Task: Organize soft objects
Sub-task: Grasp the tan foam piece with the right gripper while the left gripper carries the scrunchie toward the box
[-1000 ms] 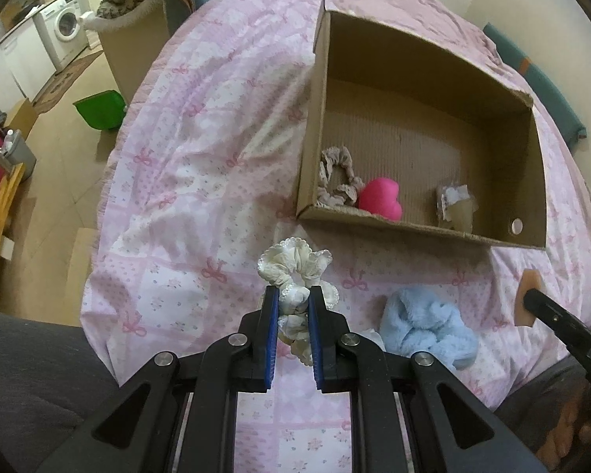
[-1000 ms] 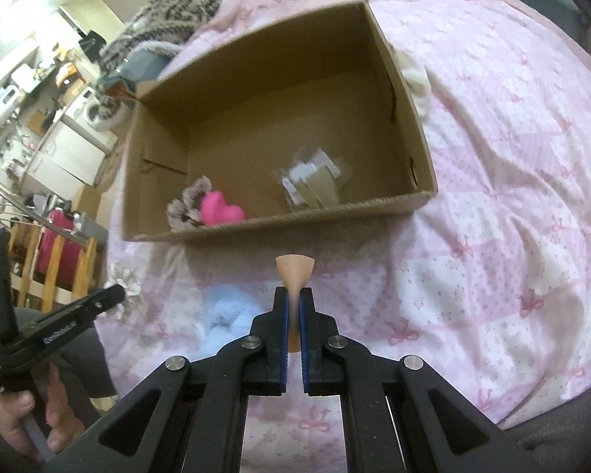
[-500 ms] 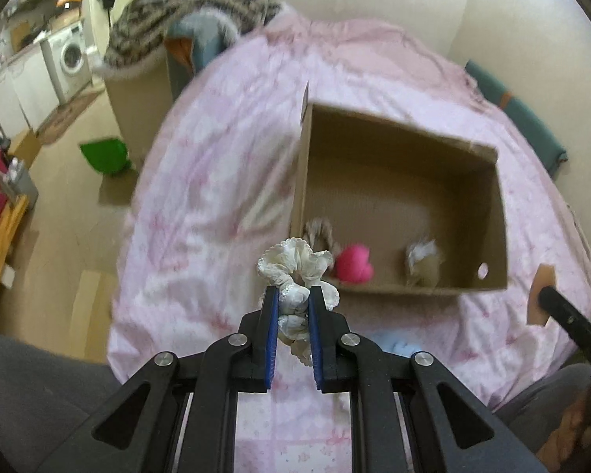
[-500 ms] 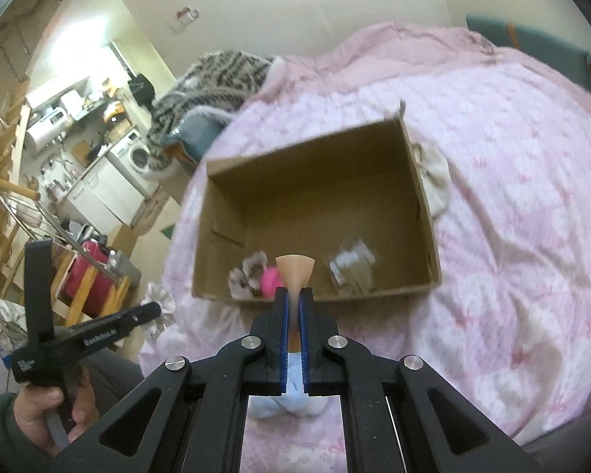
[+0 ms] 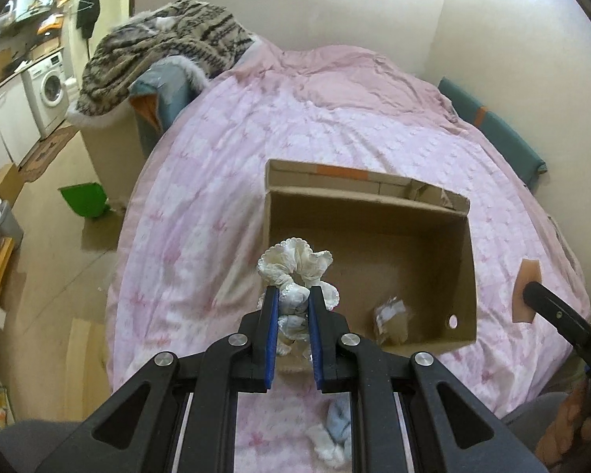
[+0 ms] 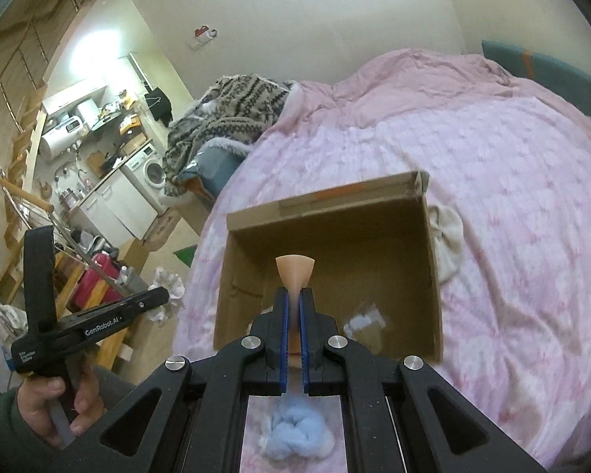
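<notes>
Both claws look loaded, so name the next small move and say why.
Probably carry the left claw forward over the open cardboard box and release: it grips the frilly white fabric scrunchie just short of the box's near edge.

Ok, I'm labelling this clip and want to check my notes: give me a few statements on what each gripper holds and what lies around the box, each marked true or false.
1. The left gripper is shut on a white scrunchie. True.
2. The right gripper is empty. False: it pinches a peach-coloured sponge.
3. The blue fluffy item lies inside the cardboard box. False: it lies on the pink bedspread, in front of the box.
4. A cream cloth lies outside the box, against its wall. True.
</notes>
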Demonstrator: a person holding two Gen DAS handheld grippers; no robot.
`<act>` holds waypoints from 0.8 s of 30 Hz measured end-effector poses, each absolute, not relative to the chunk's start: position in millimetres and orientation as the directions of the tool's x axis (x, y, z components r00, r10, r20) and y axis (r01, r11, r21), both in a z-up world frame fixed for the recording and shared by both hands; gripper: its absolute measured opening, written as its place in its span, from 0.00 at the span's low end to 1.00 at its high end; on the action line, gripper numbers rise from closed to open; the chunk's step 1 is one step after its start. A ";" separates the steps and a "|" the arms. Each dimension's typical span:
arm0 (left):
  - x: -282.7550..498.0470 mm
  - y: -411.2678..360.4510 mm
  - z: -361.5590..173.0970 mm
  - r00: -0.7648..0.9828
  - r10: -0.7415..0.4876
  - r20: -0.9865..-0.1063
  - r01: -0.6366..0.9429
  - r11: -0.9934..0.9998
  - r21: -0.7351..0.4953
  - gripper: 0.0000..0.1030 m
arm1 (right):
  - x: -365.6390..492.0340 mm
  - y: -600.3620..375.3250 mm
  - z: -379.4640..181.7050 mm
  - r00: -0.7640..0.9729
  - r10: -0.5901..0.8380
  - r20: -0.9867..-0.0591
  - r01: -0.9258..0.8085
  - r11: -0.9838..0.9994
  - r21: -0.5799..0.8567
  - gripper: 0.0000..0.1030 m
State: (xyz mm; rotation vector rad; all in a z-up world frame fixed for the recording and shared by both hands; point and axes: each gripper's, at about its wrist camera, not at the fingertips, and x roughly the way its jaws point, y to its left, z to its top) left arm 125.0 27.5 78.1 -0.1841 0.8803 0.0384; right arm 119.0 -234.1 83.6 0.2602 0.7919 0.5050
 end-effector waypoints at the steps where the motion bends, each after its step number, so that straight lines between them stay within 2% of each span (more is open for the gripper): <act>1: 127.8 26.7 78.7 0.640 -0.043 -0.767 -0.106 0.984 -0.143 0.13 | 121.1 -233.1 84.4 0.596 0.520 -0.612 -0.336 0.854 0.398 0.07; 8: 158.7 18.3 61.7 0.649 -0.072 -0.757 -0.065 0.987 -0.150 0.13 | 145.1 -232.1 67.4 0.596 0.502 -0.627 -0.327 0.865 0.382 0.06; 16: 176.5 7.6 7.2 0.597 -0.075 -0.799 -0.035 0.992 -0.120 0.13 | 166.9 -243.3 6.0 0.513 0.454 -0.729 -0.199 0.888 0.413 0.07; 20: 180.1 5.1 -2.0 0.588 -0.073 -0.806 -0.037 0.992 -0.117 0.13 | 170.6 -238.2 -15.4 0.469 0.411 -0.782 -0.188 0.911 0.367 0.07; 24: 178.6 3.4 -4.5 0.590 -0.080 -0.803 -0.030 0.992 -0.121 0.13 | 173.3 -232.5 -22.4 0.448 0.409 -0.795 -0.196 0.913 0.359 0.07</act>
